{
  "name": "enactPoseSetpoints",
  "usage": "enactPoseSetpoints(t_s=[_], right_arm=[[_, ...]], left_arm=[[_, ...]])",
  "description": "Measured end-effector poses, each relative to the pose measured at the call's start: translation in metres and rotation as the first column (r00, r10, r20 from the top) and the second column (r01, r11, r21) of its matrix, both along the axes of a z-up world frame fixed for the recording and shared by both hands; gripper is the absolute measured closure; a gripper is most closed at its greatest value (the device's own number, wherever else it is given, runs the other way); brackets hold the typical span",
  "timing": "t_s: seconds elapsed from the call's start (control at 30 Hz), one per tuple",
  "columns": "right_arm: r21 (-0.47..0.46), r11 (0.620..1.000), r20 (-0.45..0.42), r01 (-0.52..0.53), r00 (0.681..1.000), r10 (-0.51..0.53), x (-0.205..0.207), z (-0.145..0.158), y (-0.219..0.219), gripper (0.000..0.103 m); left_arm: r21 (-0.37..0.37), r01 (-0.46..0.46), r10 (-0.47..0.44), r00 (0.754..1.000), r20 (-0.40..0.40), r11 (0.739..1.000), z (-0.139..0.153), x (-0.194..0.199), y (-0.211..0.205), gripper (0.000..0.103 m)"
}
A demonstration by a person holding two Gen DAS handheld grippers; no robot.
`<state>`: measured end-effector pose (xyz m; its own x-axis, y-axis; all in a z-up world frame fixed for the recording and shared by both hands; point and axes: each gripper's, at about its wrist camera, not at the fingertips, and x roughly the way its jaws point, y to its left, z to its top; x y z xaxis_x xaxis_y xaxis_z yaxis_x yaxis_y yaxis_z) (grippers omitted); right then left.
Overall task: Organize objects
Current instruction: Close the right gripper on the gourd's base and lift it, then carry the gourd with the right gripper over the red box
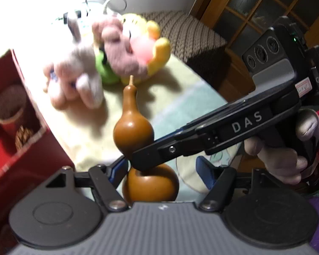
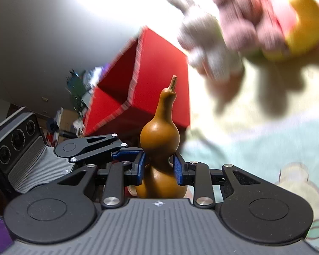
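A brown gourd [image 2: 159, 144] with a thin stem is clamped at its waist between the blue pads of my right gripper [image 2: 159, 169], upright and lifted. In the left wrist view the same gourd [image 1: 134, 133] sits between the spread fingers of my left gripper [image 1: 161, 170], which is open around it; the right gripper's body [image 1: 234, 131] reaches in from the right and covers the gourd's waist. A red open box [image 2: 159, 78] stands behind the gourd; the left wrist view shows the box [image 1: 21, 114] at the left.
Several plush toys [image 1: 108, 57] lie on the pale cloth [image 1: 170, 97] behind the gourd, blurred. The red box holds a round cup [image 1: 8, 108] and a small patterned object. A brown knitted cushion [image 1: 191, 36] and wooden cabinet are at the back right.
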<state>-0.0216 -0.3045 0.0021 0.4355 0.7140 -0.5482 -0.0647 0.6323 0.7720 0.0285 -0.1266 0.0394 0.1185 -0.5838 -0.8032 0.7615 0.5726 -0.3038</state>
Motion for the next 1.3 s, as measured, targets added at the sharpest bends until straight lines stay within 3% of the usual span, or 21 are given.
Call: enactPoseSetpoints(t_s=[0.13, 0.37, 0.53, 0.83, 0.97, 1.3], right_arm=[[0.001, 1.000, 0.093, 0.002, 0.996, -0.002, 0.019, 0.025, -0.010, 0.072], [-0.014, 0.997, 0.205, -0.071, 0.976, 0.072, 0.078, 0.061, 0.049, 0.072], [-0.049, 0.990, 0.231, -0.135, 0.962, 0.142, 0.120, 0.073, 0.092, 0.072], [-0.120, 0.973, 0.097, -0.198, 0.973, 0.210, 0.173, 0.041, 0.149, 0.073], [-0.191, 0.958, -0.001, -0.216, 0.976, 0.219, 0.188, 0.019, 0.170, 0.073], [-0.317, 0.917, -0.130, -0.245, 0.968, 0.213, 0.204, -0.006, 0.193, 0.073]], left_arm=[[-0.053, -0.022, 0.026, 0.997, 0.073, 0.998, 0.031, 0.008, 0.014, 0.032], [-0.112, -0.125, 0.141, 0.978, 0.154, 0.986, 0.070, 0.039, 0.060, 0.032], [-0.104, -0.220, 0.236, 0.954, 0.186, 0.970, 0.076, 0.062, 0.099, 0.032], [-0.044, -0.337, 0.340, 0.938, 0.074, 0.940, 0.031, 0.110, 0.144, 0.032], [-0.020, -0.356, 0.356, 0.934, -0.027, 0.934, -0.002, 0.126, 0.156, 0.032], [0.025, -0.371, 0.370, 0.916, -0.152, 0.928, -0.044, 0.151, 0.161, 0.034]])
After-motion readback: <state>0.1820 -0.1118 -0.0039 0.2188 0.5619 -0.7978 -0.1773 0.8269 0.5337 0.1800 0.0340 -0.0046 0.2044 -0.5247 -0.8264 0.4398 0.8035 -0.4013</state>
